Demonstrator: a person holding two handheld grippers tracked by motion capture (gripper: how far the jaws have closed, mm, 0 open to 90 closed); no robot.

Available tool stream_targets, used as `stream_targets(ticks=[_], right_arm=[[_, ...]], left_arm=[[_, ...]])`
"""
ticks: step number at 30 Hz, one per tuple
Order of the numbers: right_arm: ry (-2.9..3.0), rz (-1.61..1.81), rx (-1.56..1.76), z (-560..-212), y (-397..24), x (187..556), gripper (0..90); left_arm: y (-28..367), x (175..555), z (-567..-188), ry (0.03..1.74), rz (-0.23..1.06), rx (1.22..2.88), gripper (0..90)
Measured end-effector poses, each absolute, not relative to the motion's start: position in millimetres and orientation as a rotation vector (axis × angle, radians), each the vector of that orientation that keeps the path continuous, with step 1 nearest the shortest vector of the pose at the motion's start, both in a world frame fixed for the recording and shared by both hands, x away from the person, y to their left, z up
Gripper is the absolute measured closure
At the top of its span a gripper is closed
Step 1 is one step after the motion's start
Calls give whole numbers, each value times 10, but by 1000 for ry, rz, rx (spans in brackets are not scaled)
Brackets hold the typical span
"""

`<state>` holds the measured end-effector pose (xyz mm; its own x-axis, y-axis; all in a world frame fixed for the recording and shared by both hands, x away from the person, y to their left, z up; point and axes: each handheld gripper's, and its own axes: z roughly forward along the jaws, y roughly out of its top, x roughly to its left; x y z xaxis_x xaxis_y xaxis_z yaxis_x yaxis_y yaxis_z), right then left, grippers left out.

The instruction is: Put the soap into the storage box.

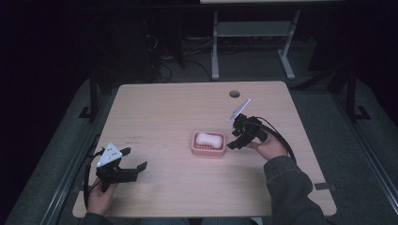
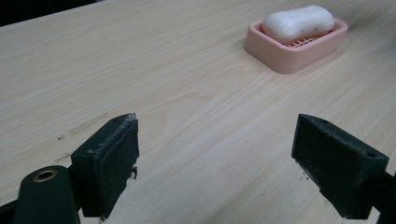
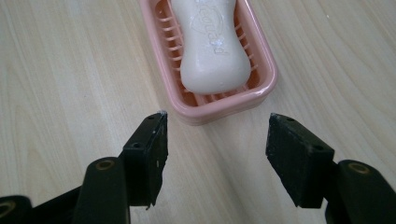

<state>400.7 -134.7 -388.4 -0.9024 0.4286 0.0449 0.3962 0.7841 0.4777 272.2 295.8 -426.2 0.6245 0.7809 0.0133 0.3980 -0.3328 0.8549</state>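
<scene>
Dim room, dark floor beyond; pale wood-grain counter point(image 1: 164, 112) lit from above, with a round cable hole point(image 1: 234, 93) near its far edge. White desk legs point(image 1: 215, 47) stand behind it.

Pink soap dish point(image 1: 208, 144) sits near the middle of the counter, slightly toward the person's right. White bar of soap point(image 1: 209, 138) lies inside it, on the slotted base, lengthwise along the dish.

Right claw point(image 1: 233, 141) is held just beside the dish's right end, tilted down toward it. From the right gripper view, its jaws stand partly open with nothing between them; the near short end of the dish point(image 3: 219, 105) lies just ahead of the gap, the soap point(image 3: 215, 46) beyond it. Pads touch neither dish nor soap.

Left claw point(image 1: 133, 159) rests low over the counter's near left part, well apart from the dish. Left gripper view: jaws wide open, bare wood between them, dish point(image 2: 299, 51) and soap point(image 2: 299, 22) far off at upper right. Faint scuff marks point(image 2: 86, 125) on the wood by the left jaw.
</scene>
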Motion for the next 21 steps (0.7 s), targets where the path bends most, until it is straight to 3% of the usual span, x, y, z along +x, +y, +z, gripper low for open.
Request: stream_targets(ticks=[21], right_arm=[[2894, 765, 704, -3991, -1537, 3850, 377]], left_arm=[[2956, 2722, -4267, 931, 541, 1958, 145]])
